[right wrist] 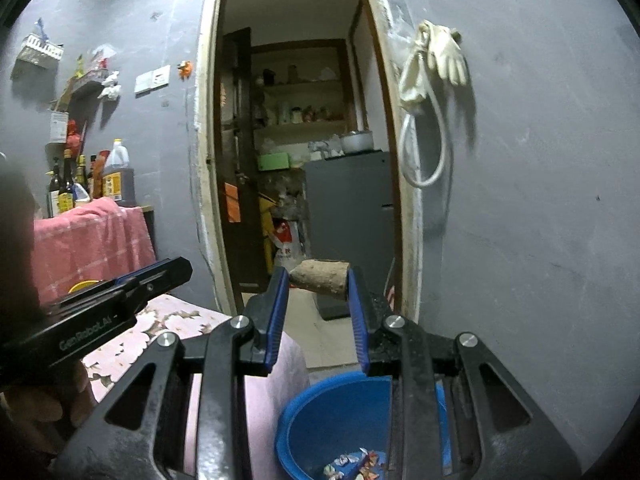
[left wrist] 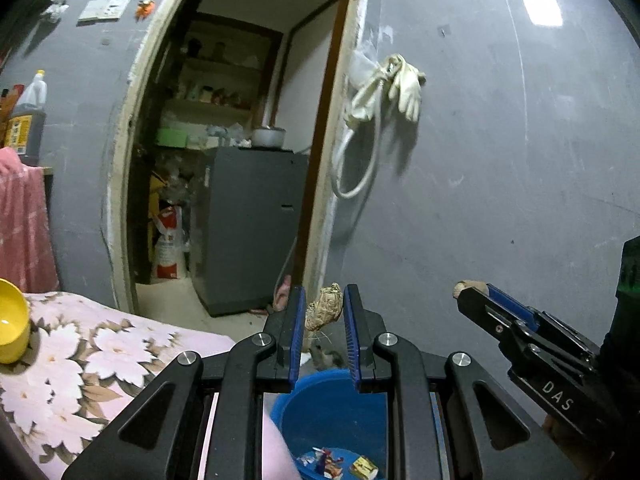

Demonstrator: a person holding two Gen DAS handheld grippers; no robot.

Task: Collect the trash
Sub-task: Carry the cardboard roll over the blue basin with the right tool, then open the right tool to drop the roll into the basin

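A counter [left wrist: 120,344] draped in a pink, flower-printed cloth carries a round yellow plastic bowl [left wrist: 12,326]. Just beside the counter's edge, a round blue plastic basin [left wrist: 320,412] holding crumpled wrappers stands on the pale floor [left wrist: 176,300].

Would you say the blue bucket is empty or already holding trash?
Holding trash: wrappers lie on the blue bucket's bottom.

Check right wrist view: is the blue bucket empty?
No, the blue bucket already has several crumpled wrappers lying at its bottom.
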